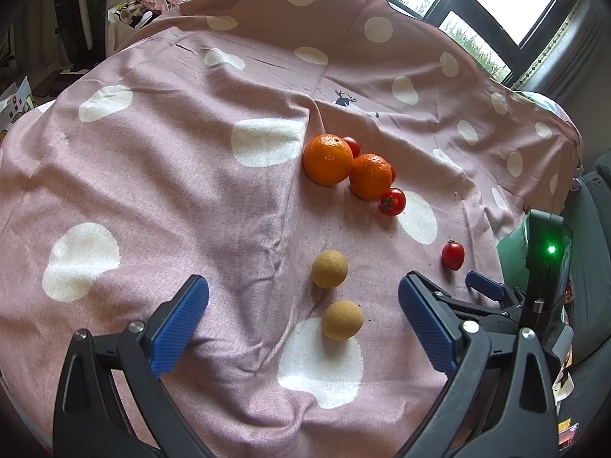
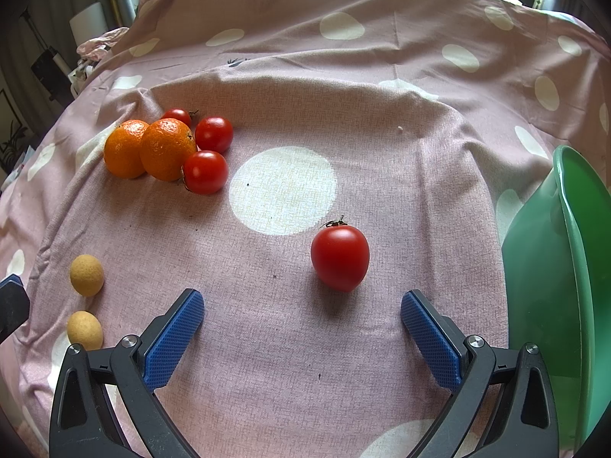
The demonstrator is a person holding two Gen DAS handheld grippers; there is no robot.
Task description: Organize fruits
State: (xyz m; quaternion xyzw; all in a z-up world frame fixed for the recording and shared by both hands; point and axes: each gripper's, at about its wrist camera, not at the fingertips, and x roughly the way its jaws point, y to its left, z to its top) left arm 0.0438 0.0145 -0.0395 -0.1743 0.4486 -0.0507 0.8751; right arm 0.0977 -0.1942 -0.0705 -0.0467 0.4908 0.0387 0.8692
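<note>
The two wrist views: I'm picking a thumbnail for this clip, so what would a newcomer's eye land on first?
Probably the bright cluster of two oranges with small tomatoes pressed against them, far left on the pink dotted cloth. Next, the lone tomato just ahead of the open right claw, with the green bowl at the right edge. In the left wrist view, two tan round fruits lie before the open left claw.

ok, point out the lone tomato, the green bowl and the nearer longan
lone tomato point(image 2: 340, 257), right wrist view, middle of its red skin.
green bowl point(image 2: 573, 252), right wrist view, on its rim and inner wall.
nearer longan point(image 1: 341, 320), left wrist view, middle of its tan shell.
</note>
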